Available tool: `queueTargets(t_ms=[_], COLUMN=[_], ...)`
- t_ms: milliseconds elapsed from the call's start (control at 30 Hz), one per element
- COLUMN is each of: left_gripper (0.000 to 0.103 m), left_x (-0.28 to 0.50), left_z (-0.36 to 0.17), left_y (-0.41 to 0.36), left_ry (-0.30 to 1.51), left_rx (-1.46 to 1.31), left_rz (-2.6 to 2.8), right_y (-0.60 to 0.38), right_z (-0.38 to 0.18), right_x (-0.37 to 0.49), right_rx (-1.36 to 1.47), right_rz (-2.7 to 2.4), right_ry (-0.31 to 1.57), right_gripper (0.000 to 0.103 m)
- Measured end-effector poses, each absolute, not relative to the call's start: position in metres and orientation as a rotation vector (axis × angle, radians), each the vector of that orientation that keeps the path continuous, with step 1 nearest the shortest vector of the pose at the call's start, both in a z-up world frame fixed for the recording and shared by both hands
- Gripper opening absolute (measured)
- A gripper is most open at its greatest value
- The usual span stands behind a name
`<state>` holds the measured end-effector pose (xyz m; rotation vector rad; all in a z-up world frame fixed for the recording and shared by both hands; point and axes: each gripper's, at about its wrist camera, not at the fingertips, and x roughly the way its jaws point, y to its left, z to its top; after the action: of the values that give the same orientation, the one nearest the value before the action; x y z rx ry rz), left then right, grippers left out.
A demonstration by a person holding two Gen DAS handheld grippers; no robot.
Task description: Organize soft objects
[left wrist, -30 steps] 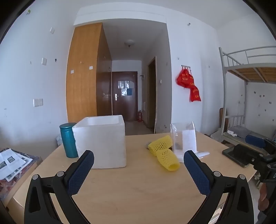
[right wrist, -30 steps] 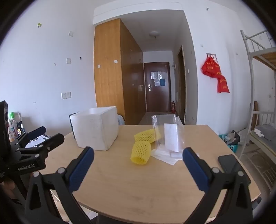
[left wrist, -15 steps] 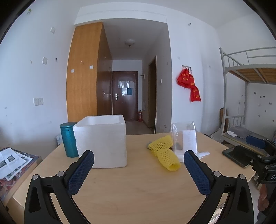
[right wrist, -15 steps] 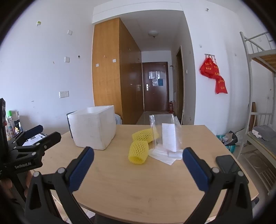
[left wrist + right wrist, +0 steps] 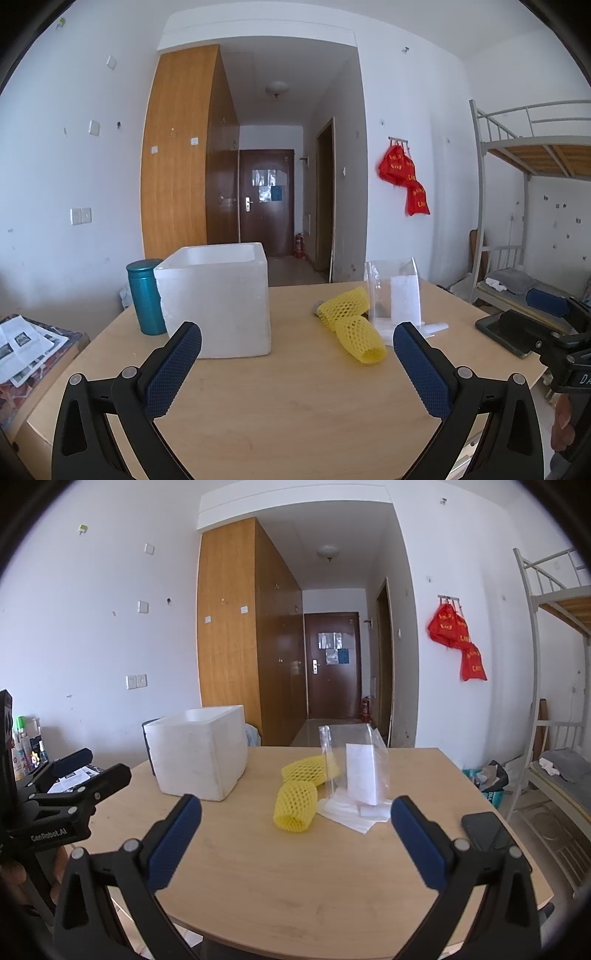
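My left tongs (image 5: pixel 297 350) and right tongs (image 5: pixel 295 825) both hang spread and empty over the near edge of the counter (image 5: pixel 295 886), with bare wood ahead of them. From left to right sit a teal can (image 5: pixel 144 297), a white foam box (image 5: pixel 218 299), two yellow nets (image 5: pixel 295 806) touching each other, and a clear bag (image 5: pixel 356 768) on white sheets, with a phone (image 5: pixel 485 830) by the right edge. The nets lie ahead of both tongs, well apart from them, and the left tongs' body reads "GenRobot.AI".
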<state>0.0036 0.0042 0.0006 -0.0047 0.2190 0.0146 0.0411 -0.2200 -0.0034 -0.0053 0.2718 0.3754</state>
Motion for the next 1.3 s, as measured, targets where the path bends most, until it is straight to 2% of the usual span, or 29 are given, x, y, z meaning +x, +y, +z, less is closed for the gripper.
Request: queueTargets(t_ms=[1300], left_gripper=[0.103], left_x=[0.02], left_z=[0.007], left_y=[0.003], left_ry=[0.23], left_rx=[-0.029], left_rz=[0.017], right_y=[-0.219], right_z=[-0.001], right_x=[0.053], right_rx=[-0.015], right_rz=[0.379], right_ry=[0.286], right_gripper=[0.103])
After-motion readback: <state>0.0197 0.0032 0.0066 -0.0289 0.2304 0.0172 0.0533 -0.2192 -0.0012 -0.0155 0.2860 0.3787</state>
